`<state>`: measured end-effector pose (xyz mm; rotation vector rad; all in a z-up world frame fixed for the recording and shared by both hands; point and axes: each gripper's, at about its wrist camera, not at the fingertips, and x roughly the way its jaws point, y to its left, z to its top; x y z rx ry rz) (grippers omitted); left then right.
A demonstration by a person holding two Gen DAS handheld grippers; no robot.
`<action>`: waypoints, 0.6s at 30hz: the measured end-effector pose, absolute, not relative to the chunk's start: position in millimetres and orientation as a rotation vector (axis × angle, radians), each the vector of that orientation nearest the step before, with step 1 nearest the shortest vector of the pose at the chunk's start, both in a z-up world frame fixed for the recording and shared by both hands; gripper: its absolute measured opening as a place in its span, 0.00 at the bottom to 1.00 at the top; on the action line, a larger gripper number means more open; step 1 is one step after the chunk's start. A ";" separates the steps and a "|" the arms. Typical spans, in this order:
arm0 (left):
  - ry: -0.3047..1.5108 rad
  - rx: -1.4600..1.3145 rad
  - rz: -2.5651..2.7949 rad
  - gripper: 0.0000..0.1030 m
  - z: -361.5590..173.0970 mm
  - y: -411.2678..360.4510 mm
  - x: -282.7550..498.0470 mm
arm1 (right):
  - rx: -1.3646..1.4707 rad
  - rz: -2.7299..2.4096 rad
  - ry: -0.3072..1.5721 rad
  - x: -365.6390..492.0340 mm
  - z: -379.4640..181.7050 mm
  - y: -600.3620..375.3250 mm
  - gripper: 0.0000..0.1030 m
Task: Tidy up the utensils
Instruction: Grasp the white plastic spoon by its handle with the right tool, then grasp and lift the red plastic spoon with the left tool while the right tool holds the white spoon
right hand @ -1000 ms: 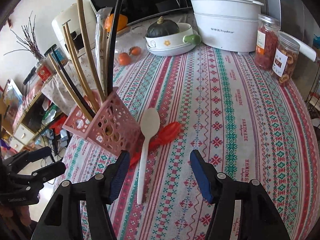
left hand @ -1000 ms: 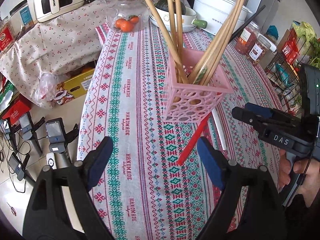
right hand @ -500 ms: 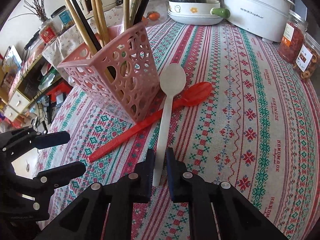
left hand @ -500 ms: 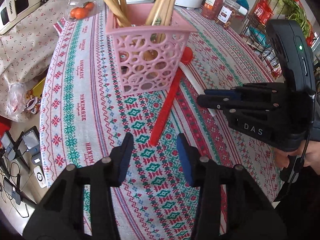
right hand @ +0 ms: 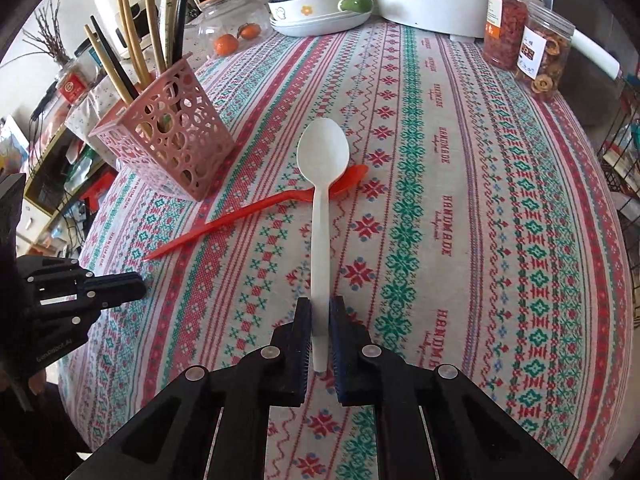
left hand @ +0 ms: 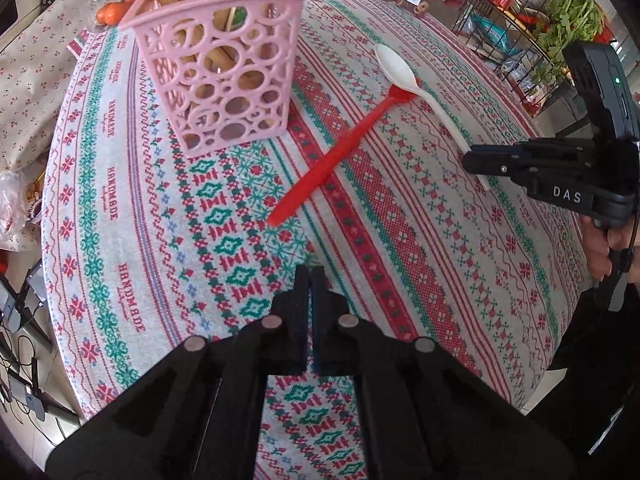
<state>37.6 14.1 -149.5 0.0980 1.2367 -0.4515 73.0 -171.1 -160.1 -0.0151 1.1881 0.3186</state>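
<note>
Right tongs [right hand: 319, 336] clamped on white spoon [right hand: 322, 200] handle, bowl across red spoon [right hand: 248, 216] on bench, left tongs [left hand: 310, 300] closed, empty; next, probably lifting into pink basket [right hand: 168, 136].

Tablecloth [right hand: 440, 184]: woven cloth, matt, coarse cross-stitch-like pattern. White spoon [right hand: 322, 184] and red spoon [right hand: 248, 216]: smooth plastic, the red one slightly translucent and glossy; pink holder [right hand: 168, 136]: matt perforated plastic, holding chopsticks [right hand: 132, 44] that look like pale wood or bamboo. Right gripper [right hand: 319, 316]: matt black plastic, ribbed dark-blue pads [right hand: 340, 340], bright metal pins.
</note>
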 end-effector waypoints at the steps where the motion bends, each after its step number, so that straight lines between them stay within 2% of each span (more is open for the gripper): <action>1: 1.249 0.108 -0.466 0.01 -149.7 10.9 32.5 | -0.017 0.309 1.200 69.5 -159.7 -178.2 0.09; 8: 1.205 0.164 -0.528 0.03 -136.2 -13.9 14.4 | -0.034 0.215 1.323 53.8 -152.8 -225.9 0.09; 9: 1.195 0.168 -0.530 0.06 -133.5 -18.6 16.0 | -0.036 0.209 1.339 52.0 -152.0 -231.7 0.09; 11: 1.174 0.171 -0.538 0.17 -127.7 -24.4 20.6 | -0.063 0.184 1.371 49.9 -151.2 -241.5 0.09; 16: 1.125 0.241 -0.560 0.33 -119.7 -59.6 27.3 | -0.053 0.198 1.377 50.8 -143.9 -265.6 0.10; 17: 1.114 0.254 -0.565 0.39 -118.6 -63.4 28.9 | -0.046 0.202 1.363 53.2 -141.2 -268.6 0.11; 18: 1.104 0.266 -0.566 0.42 -117.9 -70.7 30.9 | -0.040 0.200 1.353 57.0 -138.7 -272.5 0.19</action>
